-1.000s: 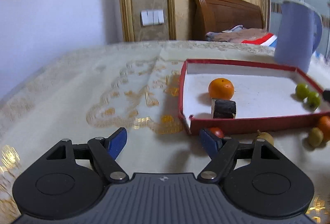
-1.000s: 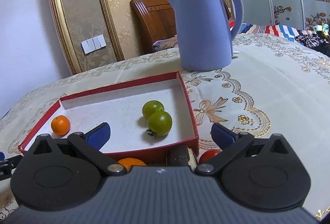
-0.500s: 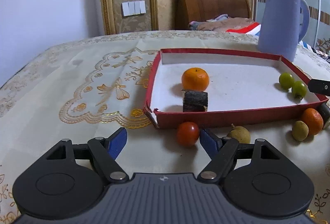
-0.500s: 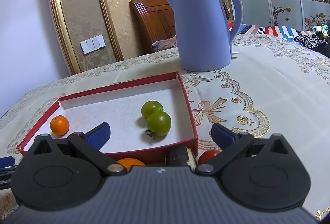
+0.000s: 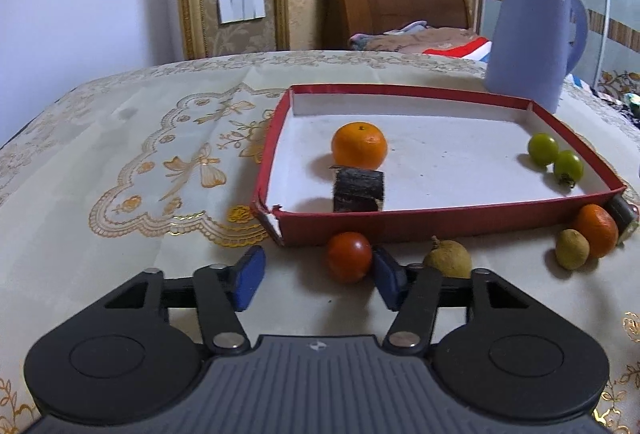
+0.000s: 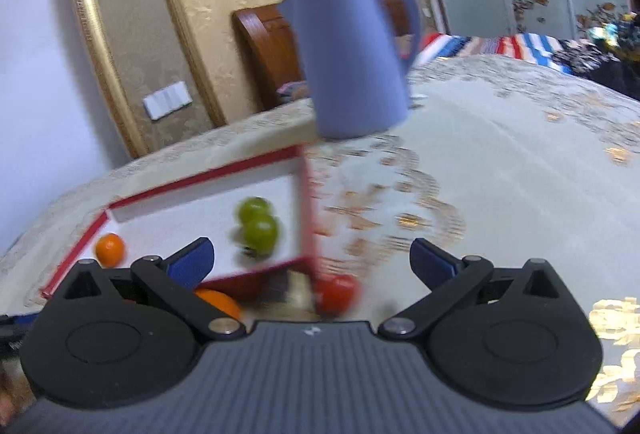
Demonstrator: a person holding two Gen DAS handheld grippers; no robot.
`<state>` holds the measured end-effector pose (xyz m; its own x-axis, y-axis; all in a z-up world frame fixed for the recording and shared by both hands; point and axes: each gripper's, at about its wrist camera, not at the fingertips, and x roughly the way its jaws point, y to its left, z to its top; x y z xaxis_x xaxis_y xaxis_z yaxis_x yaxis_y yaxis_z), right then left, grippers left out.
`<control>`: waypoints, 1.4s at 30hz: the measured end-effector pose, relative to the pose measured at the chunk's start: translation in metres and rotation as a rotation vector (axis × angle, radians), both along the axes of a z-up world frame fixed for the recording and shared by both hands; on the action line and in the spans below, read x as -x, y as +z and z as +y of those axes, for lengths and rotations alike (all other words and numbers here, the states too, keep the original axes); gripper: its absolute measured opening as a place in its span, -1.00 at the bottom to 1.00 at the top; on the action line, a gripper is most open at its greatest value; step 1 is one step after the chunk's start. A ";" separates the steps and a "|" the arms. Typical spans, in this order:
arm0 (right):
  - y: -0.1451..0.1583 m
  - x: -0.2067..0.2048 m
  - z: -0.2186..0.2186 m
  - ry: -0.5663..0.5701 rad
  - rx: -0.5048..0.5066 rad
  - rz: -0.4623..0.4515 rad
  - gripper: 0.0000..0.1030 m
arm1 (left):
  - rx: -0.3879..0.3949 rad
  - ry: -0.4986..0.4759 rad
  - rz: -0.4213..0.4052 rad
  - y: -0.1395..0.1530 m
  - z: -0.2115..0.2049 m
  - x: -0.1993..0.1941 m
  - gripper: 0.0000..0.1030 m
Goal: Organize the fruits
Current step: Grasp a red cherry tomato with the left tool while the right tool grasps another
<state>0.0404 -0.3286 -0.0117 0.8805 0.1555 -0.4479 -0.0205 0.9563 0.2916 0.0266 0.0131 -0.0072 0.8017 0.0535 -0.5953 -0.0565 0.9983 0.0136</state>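
Observation:
A red tomato [image 5: 349, 256] lies on the tablecloth just in front of the red tray [image 5: 440, 222]. My left gripper [image 5: 318, 278] has its jaws closing around it. The tomato sits close to the right pad [image 5: 386, 280], with a gap to the left pad [image 5: 250, 276]. Inside the tray are an orange [image 5: 359, 146], a dark block [image 5: 358, 190] and two green fruits [image 5: 543, 149]. In the blurred right wrist view, my right gripper [image 6: 312, 262] stands open over the tray's near right corner [image 6: 308, 258], above another red tomato [image 6: 336, 294] and an orange [image 6: 218, 304].
A brownish fruit [image 5: 448, 260], a small yellow-green fruit [image 5: 573, 254], an orange [image 5: 595, 230] and a dark block [image 5: 624, 212] lie outside the tray's front wall. A tall blue kettle [image 5: 528, 38] stands behind the tray. Embroidered tablecloth [image 5: 140, 174] stretches to the left.
My left gripper has swung toward the tomato and its jaws have narrowed around it. The right wrist view has shifted and tilted and is now motion-blurred, with its jaws still wide.

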 end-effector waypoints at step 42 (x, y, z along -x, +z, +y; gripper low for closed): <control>-0.013 -0.023 0.027 0.257 0.365 0.060 -0.55 | 0.066 -0.038 -0.019 0.001 0.005 0.003 -0.43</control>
<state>0.0634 -0.3020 -0.0252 0.8048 0.1882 -0.5630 -0.2641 0.9629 -0.0557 0.0233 0.0182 -0.0067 0.8136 -0.0164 -0.5812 -0.0177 0.9984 -0.0530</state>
